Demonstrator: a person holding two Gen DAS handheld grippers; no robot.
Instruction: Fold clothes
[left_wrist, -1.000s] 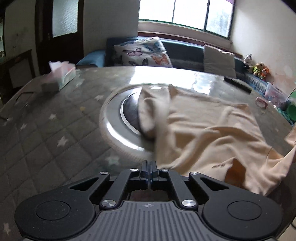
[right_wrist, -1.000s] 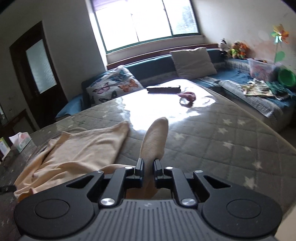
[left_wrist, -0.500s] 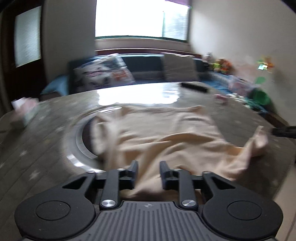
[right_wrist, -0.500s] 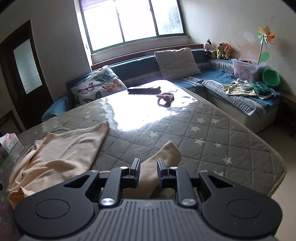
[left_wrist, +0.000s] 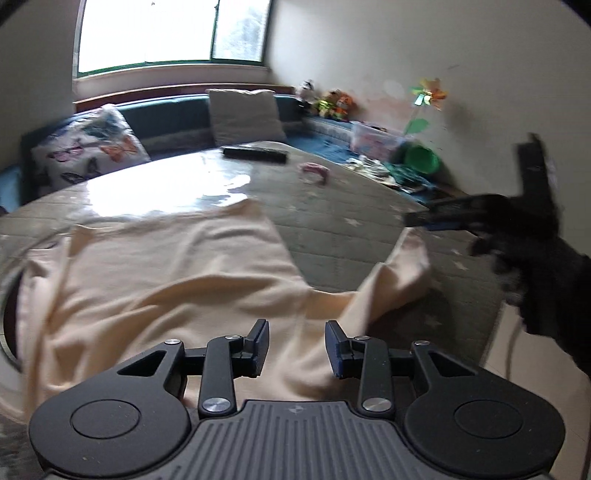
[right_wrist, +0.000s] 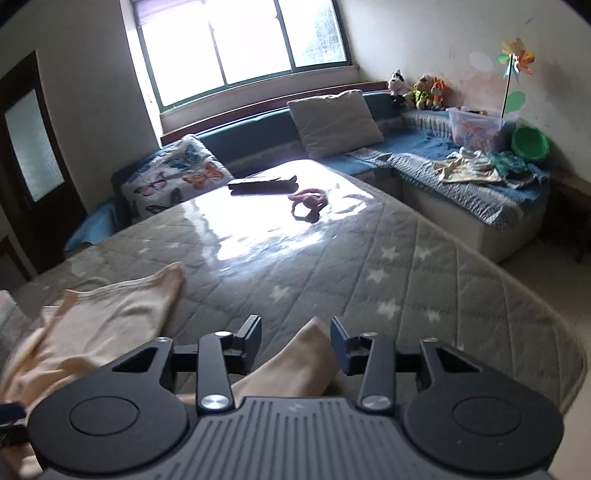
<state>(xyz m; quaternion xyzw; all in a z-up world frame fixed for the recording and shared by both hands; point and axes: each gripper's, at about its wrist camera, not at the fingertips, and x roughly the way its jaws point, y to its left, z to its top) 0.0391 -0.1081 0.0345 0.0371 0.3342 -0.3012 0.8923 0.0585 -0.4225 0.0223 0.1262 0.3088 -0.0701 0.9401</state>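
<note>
Between my right gripper (right_wrist: 295, 341) pads, opening and unclamped, lies the cream knit shirt's sleeve (right_wrist: 295, 363), running straight ahead; left gripper (left_wrist: 296, 345), opening, hovers over its body.

The cream garment (left_wrist: 166, 295) runs under the left gripper (left_wrist: 296, 345), hiding its near hem. At right, the blurred right gripper (left_wrist: 517, 229) is cut off by the edge. The small pink thing (right_wrist: 308, 199) far on the surface (right_wrist: 369, 266) is unreadable.

Shirt (left_wrist: 166, 280) spread on the table (right_wrist: 369, 266); remote (right_wrist: 263, 184) at the far edge; sofa (right_wrist: 461, 177) behind, bearing two cushions (right_wrist: 334, 123).
</note>
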